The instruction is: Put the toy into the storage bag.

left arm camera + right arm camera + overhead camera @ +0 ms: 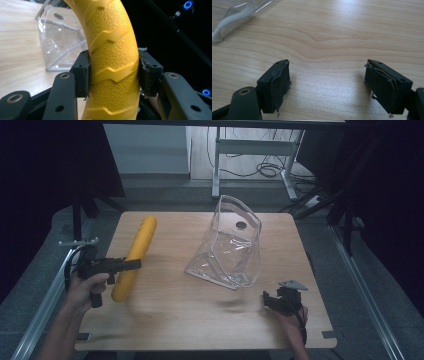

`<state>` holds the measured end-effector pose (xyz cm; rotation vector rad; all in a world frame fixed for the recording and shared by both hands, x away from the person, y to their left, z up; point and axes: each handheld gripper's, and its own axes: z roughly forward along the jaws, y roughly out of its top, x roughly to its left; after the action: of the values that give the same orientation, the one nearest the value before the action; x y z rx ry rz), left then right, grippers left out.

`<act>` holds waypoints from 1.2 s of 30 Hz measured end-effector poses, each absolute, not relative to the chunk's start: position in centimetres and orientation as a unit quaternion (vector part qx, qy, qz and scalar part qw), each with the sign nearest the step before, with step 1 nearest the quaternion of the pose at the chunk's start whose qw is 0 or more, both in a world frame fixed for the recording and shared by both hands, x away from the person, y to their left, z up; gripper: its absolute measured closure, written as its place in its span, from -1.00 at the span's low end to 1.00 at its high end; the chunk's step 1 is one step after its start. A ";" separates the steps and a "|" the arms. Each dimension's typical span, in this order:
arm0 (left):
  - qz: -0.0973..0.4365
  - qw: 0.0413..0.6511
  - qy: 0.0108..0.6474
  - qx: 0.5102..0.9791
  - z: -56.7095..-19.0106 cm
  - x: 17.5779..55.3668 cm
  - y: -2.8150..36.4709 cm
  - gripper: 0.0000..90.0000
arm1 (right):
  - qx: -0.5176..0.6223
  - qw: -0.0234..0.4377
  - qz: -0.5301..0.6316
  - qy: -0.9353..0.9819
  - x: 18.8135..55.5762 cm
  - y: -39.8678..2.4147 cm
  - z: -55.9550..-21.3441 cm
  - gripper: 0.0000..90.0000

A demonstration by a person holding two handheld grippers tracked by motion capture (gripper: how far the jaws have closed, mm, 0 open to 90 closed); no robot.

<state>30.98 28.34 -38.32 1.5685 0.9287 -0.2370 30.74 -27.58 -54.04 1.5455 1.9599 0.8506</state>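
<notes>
Yellow textured curved tube (112, 57) sits clamped mid-length in left gripper (113, 72), probably for bagging in clear plastic pouch (231, 245); right gripper (327, 85) rests spread, empty.

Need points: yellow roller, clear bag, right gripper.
yellow roller (112, 47), left gripper view, ribbed middle between the pads.
clear bag (231, 251), high view, front panel.
right gripper (327, 85), right gripper view, midway between open fingertips.

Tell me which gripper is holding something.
The left gripper, clamped on the yellow textured roll. The right gripper is open, empty, over bare table.
</notes>
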 end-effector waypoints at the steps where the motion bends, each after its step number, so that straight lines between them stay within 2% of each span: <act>1: -0.103 0.607 0.402 0.678 -38.3 31.0 28.3 0.13 | 0.568 0.250 0.312 0.720 30.7 -27.6 -54.0 -0.55; 11: -0.111 0.660 0.406 0.623 -37.5 31.3 27.3 0.13 | 0.568 0.250 0.312 0.719 30.7 -27.6 -54.0 -0.54; 15: -0.098 0.675 0.411 0.604 -37.2 31.5 26.3 0.13 | 0.570 0.250 0.311 0.718 30.7 -27.6 -54.0 -0.54; 27: -0.053 0.701 0.417 0.576 -36.2 31.5 23.4 0.13 | 0.571 0.250 0.311 0.717 30.7 -27.6 -54.0 -0.53; 36: -0.044 0.710 0.414 0.568 -36.0 31.7 21.3 0.13 | 0.572 0.249 0.312 0.717 30.7 -27.6 -54.0 -0.53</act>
<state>31.75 21.28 -36.05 1.2608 0.9191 -0.0966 30.71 -27.58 -54.00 1.5586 1.9523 0.8490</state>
